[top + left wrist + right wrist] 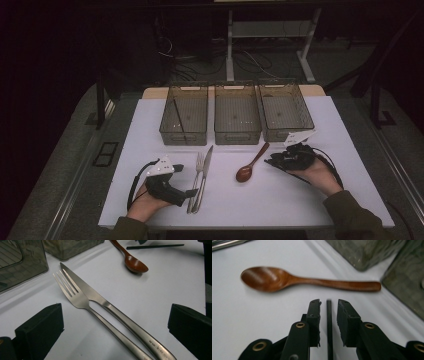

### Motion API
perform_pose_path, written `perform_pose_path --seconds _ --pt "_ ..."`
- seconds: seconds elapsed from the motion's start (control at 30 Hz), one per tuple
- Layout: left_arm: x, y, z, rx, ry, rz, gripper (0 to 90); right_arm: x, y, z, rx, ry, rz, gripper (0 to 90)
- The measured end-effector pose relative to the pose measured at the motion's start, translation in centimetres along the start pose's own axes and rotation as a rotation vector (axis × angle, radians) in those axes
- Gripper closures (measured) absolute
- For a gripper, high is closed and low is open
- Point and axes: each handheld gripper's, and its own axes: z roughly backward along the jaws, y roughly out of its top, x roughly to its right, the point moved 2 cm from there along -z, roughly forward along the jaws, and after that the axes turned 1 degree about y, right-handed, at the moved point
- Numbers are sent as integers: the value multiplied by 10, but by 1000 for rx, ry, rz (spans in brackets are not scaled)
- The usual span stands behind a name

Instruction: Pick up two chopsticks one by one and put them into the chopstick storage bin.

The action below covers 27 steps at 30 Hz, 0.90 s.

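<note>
The right hand-held gripper (329, 305) lies low over the white surface (300, 200), its jaws slightly parted with a thin black chopstick (329, 335) standing in the gap between them — daylight shows on both sides, so the pads do not press on it. Just beyond the tips lies a wooden spoon (294, 281), crosswise, apart from the chopstick. The left hand-held gripper (192, 192) rests at the near left with jaws spread wide, a fork (80, 300) and knife (110, 308) lying side by side between them, untouched. Three bins (237, 137) stand in a row at the back — the left one holds another dark stick (178, 117).
</note>
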Motion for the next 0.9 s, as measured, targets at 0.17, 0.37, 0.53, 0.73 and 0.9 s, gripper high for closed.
perform_pose_path --seconds 0.17,0.37,0.53,0.73,0.9 --pt "0 0 0 -1 1 0 0 -7 -17 20 -17 -5 -5 710" --pt "1 0 0 3 -1 2 0 -10 -36 35 -45 -16 -9 719" --pt "1 0 0 4 -2 2 0 -7 -50 46 -53 -35 -28 741" --pt "1 0 0 2 -3 1 0 -1 -64 54 -64 -42 -56 767" --pt "1 0 0 0 -3 0 0 -1 -67 52 -81 -28 -56 790"
